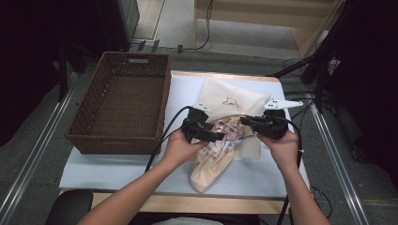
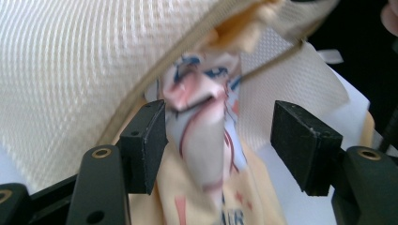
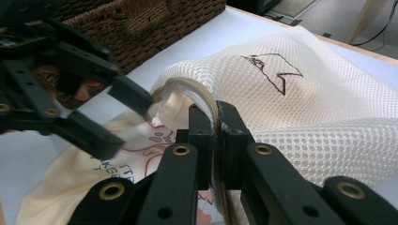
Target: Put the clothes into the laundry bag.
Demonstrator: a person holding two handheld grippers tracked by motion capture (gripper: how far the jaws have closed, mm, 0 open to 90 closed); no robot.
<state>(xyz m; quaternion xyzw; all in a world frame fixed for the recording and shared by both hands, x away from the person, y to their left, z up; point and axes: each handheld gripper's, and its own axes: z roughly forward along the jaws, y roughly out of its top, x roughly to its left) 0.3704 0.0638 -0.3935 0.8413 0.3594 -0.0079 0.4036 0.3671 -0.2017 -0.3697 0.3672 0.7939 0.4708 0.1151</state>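
A cream mesh laundry bag [image 1: 230, 96] lies on the white table [image 1: 117, 166], with its zippered mouth facing the person. A pale yellow printed T-shirt [image 1: 213, 164] lies half inside that mouth, and its lower part trails toward the table's front edge. My right gripper [image 3: 217, 122] is shut on the bag's zipper rim and holds the mouth [image 3: 187, 91] lifted. My left gripper [image 2: 220, 140] stands open at the mouth. A bunched fold of the shirt [image 2: 202, 136] rises between its pads, against the left pad and clear of the right one. In the high view the left gripper [image 1: 218, 136] and the right gripper [image 1: 244, 121] face each other over the shirt.
A large brown wicker basket [image 1: 124, 101] stands empty on the left of the table, close to the left hand. Cables trail from both grippers toward the person. A tripod and dark equipment stand beyond the right edge.
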